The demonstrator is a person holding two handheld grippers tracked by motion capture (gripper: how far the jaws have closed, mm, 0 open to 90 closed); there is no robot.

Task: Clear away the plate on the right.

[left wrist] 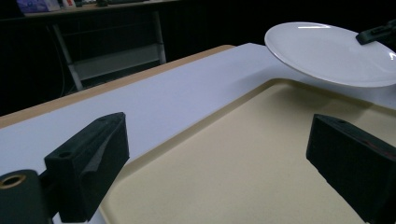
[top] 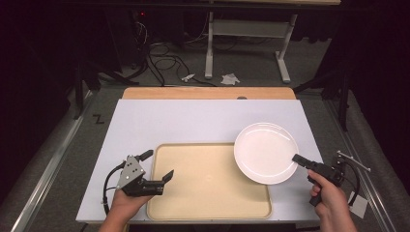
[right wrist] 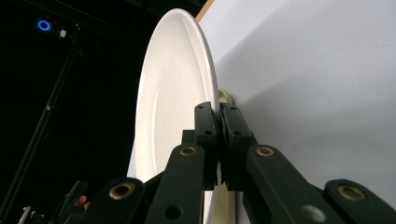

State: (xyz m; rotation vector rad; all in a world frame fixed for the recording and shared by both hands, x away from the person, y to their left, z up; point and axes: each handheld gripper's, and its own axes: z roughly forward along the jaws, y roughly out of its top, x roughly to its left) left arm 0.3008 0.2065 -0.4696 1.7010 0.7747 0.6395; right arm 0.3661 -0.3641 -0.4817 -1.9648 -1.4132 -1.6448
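White plate (top: 266,152) pinched at its near-right rim by right gripper (top: 299,160)!
Held face up, overlapping the beige tray's (top: 208,203) far-right corner; left gripper (top: 157,166) spread wide over the tray's left edge.

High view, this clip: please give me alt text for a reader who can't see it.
The right gripper clamps the rim of a white plate, holding it over the right end of a beige tray on a white table. The left gripper, jaws open, hovers at the tray's left edge.
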